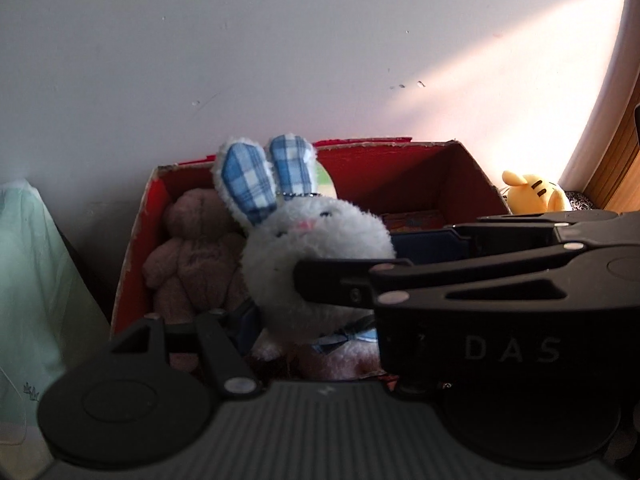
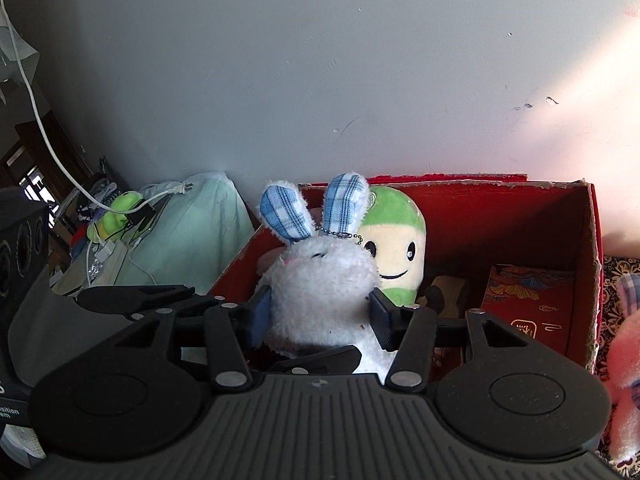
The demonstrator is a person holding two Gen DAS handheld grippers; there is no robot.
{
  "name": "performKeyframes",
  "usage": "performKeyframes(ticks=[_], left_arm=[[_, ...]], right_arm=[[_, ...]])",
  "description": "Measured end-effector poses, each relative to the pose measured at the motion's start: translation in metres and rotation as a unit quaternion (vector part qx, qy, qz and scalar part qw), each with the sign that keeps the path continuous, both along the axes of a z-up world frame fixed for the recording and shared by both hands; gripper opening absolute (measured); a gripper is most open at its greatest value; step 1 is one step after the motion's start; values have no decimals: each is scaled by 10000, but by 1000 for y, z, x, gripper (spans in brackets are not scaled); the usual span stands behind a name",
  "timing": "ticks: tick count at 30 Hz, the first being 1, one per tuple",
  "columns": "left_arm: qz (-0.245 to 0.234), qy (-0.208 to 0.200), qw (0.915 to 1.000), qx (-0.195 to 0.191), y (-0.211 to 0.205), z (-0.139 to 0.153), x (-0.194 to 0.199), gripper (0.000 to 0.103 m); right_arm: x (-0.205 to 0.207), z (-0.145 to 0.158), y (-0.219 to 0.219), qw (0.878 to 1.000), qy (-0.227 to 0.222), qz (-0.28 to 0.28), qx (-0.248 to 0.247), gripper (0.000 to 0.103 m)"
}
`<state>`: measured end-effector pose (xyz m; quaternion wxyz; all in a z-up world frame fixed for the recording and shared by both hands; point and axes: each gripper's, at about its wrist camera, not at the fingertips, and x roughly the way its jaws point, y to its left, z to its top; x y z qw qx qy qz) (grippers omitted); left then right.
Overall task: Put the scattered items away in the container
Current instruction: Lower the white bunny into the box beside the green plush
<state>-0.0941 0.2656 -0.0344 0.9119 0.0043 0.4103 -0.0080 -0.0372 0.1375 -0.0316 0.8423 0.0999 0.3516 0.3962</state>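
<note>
A white plush rabbit with blue checked ears is held upright over the red cardboard box. My right gripper is shut on the rabbit's head, one pad on each side. In the left wrist view the rabbit fills the middle over the box; the right gripper reaches in from the right and hides my left gripper's right finger. My left gripper sits around the rabbit's lower body; its grip is hidden. A brown teddy bear and a green and cream plush lie in the box.
A yellow plush sits right of the box. A pink plush lies outside the box's right wall. A red packet is in the box. A pale green bag and white cables are to the left. A white wall stands behind.
</note>
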Motion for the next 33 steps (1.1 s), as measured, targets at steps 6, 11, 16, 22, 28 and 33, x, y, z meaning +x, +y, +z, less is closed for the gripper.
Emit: performKeyframes(ticks=[6,11,16,22,28,33], left_arm=[[36,203,9998,28,7,-7,-2,64],[172,291,9993,-160,15,-10,-1,65],[334,416,9975,-462,24,-13,4,64],[308,442,9974,-484,23,-11,2,65],[379,435,9968,-548,31,-2,-2,66],[380,306,9967,-655,36,10,-14,66]], right_arm=[[6,-8,7,9994,67,330,-107,55],[14,-13,10,9982,314,489,-151,62],[19,-6,2,9974,579,431,-2,65],[31,0,-21,9949,949,-27,352,55],[35,-10,-15,9913,1256,101,378,34],[37,-16,-7,9894,1404,289,220,34]])
